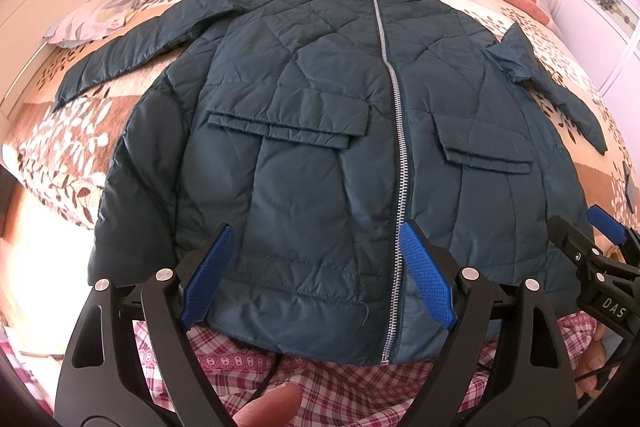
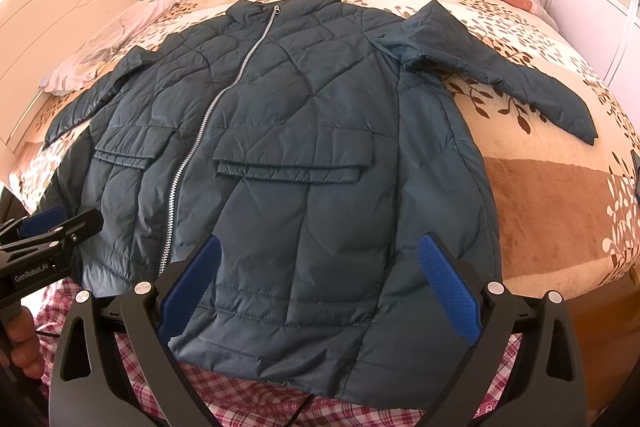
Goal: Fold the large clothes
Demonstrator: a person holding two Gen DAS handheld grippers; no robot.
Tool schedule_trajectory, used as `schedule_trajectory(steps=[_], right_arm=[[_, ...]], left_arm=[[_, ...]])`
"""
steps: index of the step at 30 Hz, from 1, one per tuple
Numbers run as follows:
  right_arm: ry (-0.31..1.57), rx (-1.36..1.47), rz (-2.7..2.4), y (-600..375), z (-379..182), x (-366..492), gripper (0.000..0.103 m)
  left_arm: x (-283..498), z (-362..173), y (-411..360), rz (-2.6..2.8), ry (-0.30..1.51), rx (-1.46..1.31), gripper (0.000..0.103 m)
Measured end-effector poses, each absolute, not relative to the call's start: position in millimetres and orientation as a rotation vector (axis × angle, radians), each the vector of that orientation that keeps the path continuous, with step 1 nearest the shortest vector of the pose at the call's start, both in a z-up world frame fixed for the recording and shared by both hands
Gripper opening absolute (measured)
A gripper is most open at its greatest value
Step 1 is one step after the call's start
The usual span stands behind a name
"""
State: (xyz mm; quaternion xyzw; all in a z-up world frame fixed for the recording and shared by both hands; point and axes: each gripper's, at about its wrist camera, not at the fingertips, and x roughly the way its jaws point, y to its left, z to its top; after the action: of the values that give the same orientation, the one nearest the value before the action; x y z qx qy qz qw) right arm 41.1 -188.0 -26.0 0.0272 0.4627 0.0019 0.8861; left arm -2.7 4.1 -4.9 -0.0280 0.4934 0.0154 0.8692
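On the bed [image 1: 72,155] the teal jacket [image 1: 320,131] lies flat, zipped, sleeves spread (no fold made yet), while the left gripper [image 1: 318,275] and right gripper [image 2: 318,287] hover wide open, empty, over its hem.

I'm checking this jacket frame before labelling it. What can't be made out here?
- Jacket back and lining: both views, it lies front up.
- Hem corners: left wrist view, behind the left gripper fingers; right wrist view, behind the right gripper fingers.
- Dark object on the bed: cut off by the right edge.
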Motion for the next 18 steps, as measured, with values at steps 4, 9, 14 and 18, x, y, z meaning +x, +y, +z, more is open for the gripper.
schedule_trajectory(steps=[4,9,14,18], right_arm=[[0.963,0.058,0.004,-188.0,-26.0,41.1,0.096],[0.962,0.057,0.004,-187.8,-25.9,41.0,0.096],[0.963,0.058,0.004,-187.8,-25.9,40.9,0.095],[0.963,0.058,0.004,-187.9,-25.9,40.8,0.096]], left_arm=[[-5.7,-6.8,5.6,0.033,1.033,-0.059,0.084],[-1.4,-4.2,3.3,0.032,1.035,-0.058,0.084],[-5.1,-6.0,4.9,0.031,1.033,-0.057,0.084],[-1.5,-4.6,3.7,0.033,1.036,-0.059,0.084]])
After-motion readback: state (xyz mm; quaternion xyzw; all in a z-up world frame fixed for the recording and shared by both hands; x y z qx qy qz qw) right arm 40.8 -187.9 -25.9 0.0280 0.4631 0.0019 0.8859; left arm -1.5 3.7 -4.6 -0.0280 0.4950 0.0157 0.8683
